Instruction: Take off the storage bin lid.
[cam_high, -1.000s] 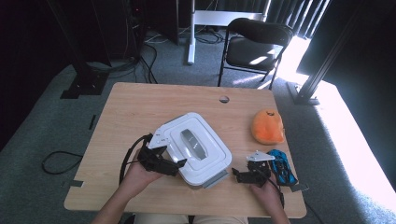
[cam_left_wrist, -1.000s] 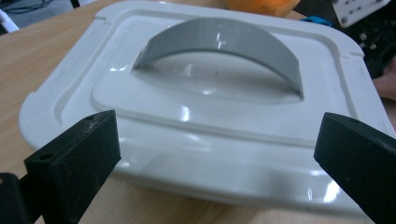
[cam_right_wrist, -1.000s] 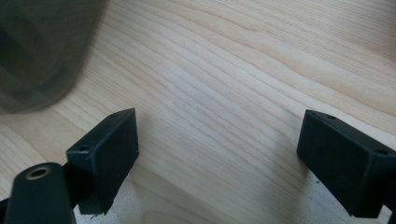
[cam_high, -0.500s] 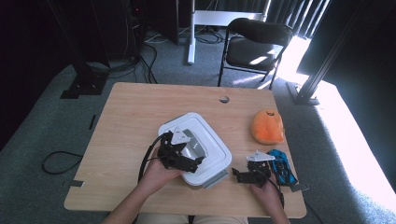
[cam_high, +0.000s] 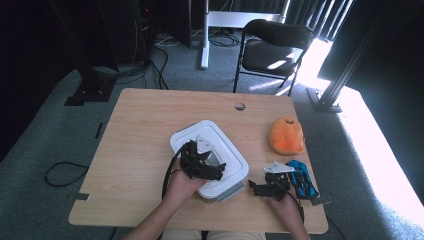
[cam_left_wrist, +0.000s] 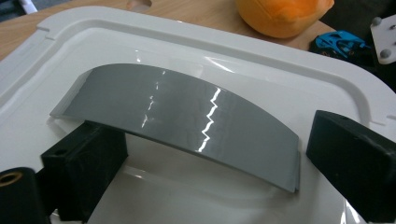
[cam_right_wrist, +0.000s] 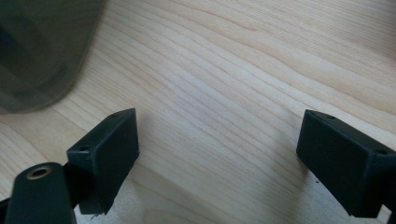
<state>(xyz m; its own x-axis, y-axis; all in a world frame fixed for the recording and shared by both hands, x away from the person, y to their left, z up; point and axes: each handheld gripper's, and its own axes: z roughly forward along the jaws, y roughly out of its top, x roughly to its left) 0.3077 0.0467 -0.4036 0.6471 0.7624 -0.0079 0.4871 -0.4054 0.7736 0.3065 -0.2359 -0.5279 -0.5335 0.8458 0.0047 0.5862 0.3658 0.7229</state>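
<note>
My left gripper (cam_high: 217, 167) sits over the white rectangular plastic box lid (cam_high: 186, 136) at the middle of the pale wooden bench (cam_high: 135, 125). Its fingers (cam_left_wrist: 84, 158) have just been closing, one on each side of the arched grey plastic handle (cam_left_wrist: 187, 121), not yet pressing. At four o'clock from the lid, my right gripper (cam_high: 257, 189) rests with fingers (cam_right_wrist: 109, 140) wide apart, holding nothing.

L tongs (cam_left_wrist: 205, 158) straddle grey handle (cam_left_wrist: 182, 119) on white lid (cam_left_wrist: 289, 60), jaws just been closing, not pressing it; orange toy (cam_left_wrist: 280, 16) beyond on tabletop (cam_left_wrist: 196, 11).
</note>
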